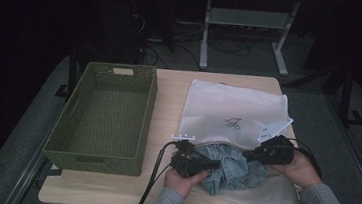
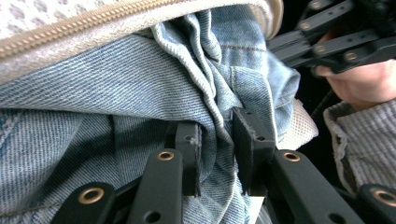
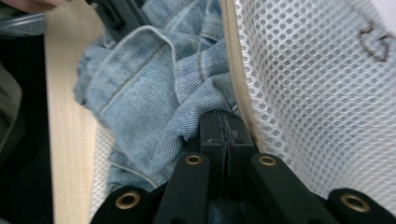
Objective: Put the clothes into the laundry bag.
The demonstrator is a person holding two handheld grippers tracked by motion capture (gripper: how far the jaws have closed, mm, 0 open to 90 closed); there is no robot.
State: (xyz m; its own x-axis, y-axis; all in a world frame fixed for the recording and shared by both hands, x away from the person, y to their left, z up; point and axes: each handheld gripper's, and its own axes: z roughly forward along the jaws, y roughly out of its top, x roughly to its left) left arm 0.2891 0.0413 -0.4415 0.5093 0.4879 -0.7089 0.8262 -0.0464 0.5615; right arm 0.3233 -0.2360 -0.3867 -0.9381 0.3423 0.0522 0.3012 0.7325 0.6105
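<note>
Denim, pale blue and crumpled: the jeans [image 1: 230, 169] sit bunched at the open mouth of the white mesh laundry bag [image 1: 233, 112] on the near right of the tabletop [image 1: 169, 96], half in and half out. My left claw [image 2: 217, 140] has a ridge of denim between its pads [image 2: 189, 154], though I see a sliver of slack there, so I read it as loosened, not biting. My right claw [image 3: 225, 133] is clenched tight, pads together, right where the denim meets the zip edge [image 3: 233, 70]; whether it pinches a thin fold or the bag's rim, I can't tell. The person's right hand [image 1: 298, 168] steadies it from the near side. To do this well, I judge one claw should hold the bag's lip while the other takes a fat fold of denim, not a seam edge, and moves it along the zip line without snagging the teeth. The green woven basket [image 1: 105, 115] waits at the left, nothing in it.
</note>
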